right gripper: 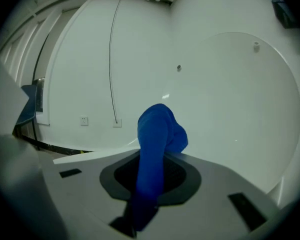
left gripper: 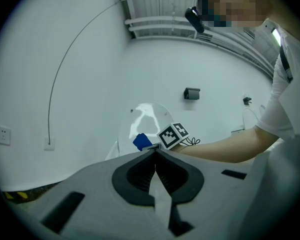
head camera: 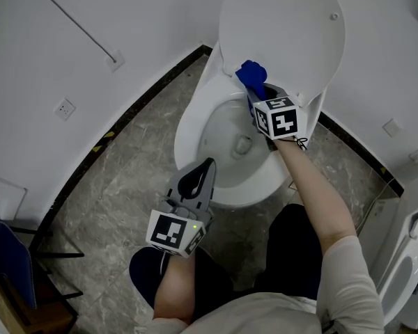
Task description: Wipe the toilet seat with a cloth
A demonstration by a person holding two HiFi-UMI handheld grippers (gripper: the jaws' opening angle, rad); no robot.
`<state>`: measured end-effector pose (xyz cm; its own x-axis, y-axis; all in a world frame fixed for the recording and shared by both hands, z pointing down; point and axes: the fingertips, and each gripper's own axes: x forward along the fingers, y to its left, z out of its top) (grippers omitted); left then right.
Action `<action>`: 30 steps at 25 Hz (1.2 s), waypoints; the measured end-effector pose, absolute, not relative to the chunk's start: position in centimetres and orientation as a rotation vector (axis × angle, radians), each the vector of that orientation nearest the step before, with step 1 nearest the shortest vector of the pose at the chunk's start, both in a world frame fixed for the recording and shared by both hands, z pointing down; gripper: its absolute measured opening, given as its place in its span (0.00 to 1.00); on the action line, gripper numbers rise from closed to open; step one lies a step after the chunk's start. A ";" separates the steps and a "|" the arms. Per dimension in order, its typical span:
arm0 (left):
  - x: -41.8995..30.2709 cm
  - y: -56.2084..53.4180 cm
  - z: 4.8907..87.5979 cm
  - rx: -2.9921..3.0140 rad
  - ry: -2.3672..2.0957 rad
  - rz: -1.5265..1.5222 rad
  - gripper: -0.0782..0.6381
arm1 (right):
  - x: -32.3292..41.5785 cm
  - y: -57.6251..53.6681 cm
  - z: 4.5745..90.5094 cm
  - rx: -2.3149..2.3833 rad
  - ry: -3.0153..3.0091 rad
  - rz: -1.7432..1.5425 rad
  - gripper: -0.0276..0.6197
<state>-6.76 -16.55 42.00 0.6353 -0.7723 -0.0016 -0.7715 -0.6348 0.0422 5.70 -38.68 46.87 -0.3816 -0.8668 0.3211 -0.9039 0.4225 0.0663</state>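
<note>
Blue cloth (head camera: 251,75), bunched into a thick wad, sticks out past the tips of the right gripper (head camera: 258,97), whose jaws are clamped tight on its lower part; the right gripper view shows the fabric rising straight up between them. From the head view, the wad sits at the back of a white toilet, at the foot of the raised lid (head camera: 282,30) and above the rear of the toilet seat (head camera: 192,120). Whether the fabric actually presses on the seat cannot be told. The left gripper (head camera: 207,165) hangs over the front edge of the toilet, well apart from the cloth, its jaws closed together with nothing between them. The open bowl (head camera: 233,145) lies directly below and in front of the wad. The likely risks: if the grip loosens during a stroke, the cloth could drop into the bowl. Because only a rounded lump protrudes, too steep an angle might bring the hard jaw tips, not the fabric, against the seat. A push too far back could also nudge the upright lid and tip it forward onto the gripper.
</note>
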 end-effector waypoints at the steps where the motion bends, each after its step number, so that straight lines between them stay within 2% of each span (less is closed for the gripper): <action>1: -6.7 -16.5 42.0 2.808 -1.327 -0.026 0.12 | 5.8 -38.3 46.4 1.536 -2.394 0.171 0.14; 14: -6.1 -15.8 41.6 2.803 -1.361 -0.015 0.12 | 5.5 -31.3 41.5 1.560 -2.616 0.025 0.14; 20: -6.6 -15.6 41.2 2.795 -1.395 -0.036 0.12 | 5.7 -27.8 40.5 1.540 -2.767 0.142 0.14; 30: -6.6 -14.7 40.2 2.810 -1.405 -0.080 0.12 | 4.6 -22.2 40.5 1.471 -2.849 0.102 0.14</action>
